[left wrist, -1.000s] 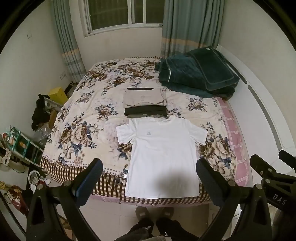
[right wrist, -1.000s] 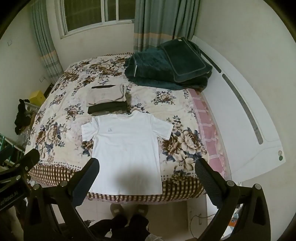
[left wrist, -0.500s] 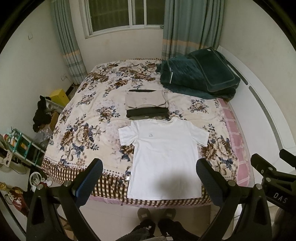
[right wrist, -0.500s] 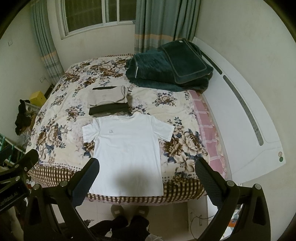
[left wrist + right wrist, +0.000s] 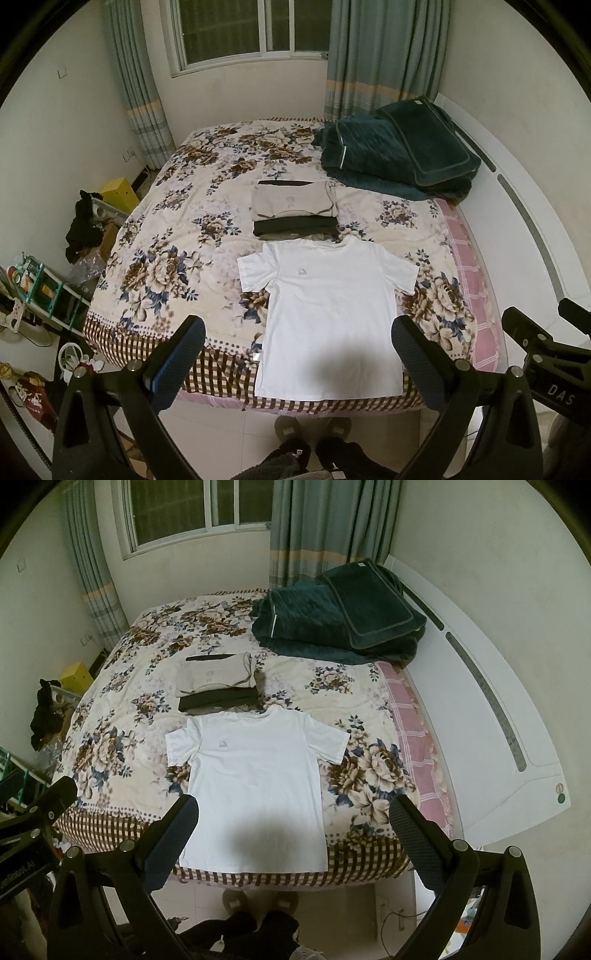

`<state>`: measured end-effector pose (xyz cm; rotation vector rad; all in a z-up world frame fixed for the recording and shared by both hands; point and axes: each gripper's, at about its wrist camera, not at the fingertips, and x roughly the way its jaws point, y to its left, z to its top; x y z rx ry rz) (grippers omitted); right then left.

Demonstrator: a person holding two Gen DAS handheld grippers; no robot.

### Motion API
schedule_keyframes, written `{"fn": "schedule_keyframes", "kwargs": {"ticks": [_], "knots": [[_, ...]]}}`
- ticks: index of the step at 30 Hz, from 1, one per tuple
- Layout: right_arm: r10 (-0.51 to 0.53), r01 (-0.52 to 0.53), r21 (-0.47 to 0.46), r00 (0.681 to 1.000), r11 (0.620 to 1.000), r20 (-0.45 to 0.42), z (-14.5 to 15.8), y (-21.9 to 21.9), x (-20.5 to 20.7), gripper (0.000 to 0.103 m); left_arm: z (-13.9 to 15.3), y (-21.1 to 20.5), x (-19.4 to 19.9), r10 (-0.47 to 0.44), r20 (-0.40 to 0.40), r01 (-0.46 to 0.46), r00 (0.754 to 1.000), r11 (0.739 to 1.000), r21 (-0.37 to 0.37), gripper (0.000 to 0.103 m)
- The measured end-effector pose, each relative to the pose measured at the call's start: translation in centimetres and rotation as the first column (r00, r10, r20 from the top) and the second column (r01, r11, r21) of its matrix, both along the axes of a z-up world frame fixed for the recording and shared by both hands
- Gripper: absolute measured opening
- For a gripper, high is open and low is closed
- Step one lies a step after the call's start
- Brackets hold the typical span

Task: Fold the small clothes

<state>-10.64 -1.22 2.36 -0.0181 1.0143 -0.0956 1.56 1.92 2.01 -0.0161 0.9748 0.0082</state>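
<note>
Clutter lines the floor at the far left, where a yellow box [image 5: 118,192] sits by the wall beside a bed [image 5: 155,229] covered in a floral spread. Low in the left wrist view, the left gripper [image 5: 295,354] hangs above the foot of the bed, its jaws wide apart and holding nothing. Toward the middle of the bed, a stack of folded clothes [image 5: 293,212], a beige piece on top of a dark one, suggests part of the job is already finished. Just in front of that stack, its collar almost touching it, a white T-shirt [image 5: 328,314] lies spread flat and face up, sleeves out, hem at the foot edge of the bed; no fold has been made in it, so this garment appears to be the work that remains. In the right wrist view, the right gripper [image 5: 291,830] is likewise held clear of the fabric, jaws wide apart and empty. At the far right corner of the bed, a dark green quilt [image 5: 399,155] lies bundled near the curtains. The person's slippered feet show at the bottom edge.
</note>
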Motion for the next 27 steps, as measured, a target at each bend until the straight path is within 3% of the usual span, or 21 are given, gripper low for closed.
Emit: {"fn": "schedule_keyframes", "kwargs": {"ticks": [27], "knots": [[0.003,-0.003,0.0,1.0,1.0,0.008,0.67,0.26,0.33,0.103,0.23,-0.19,0.15,0.003,0.008,-0.003,1.0,1.0,0.0,0.103]]}}
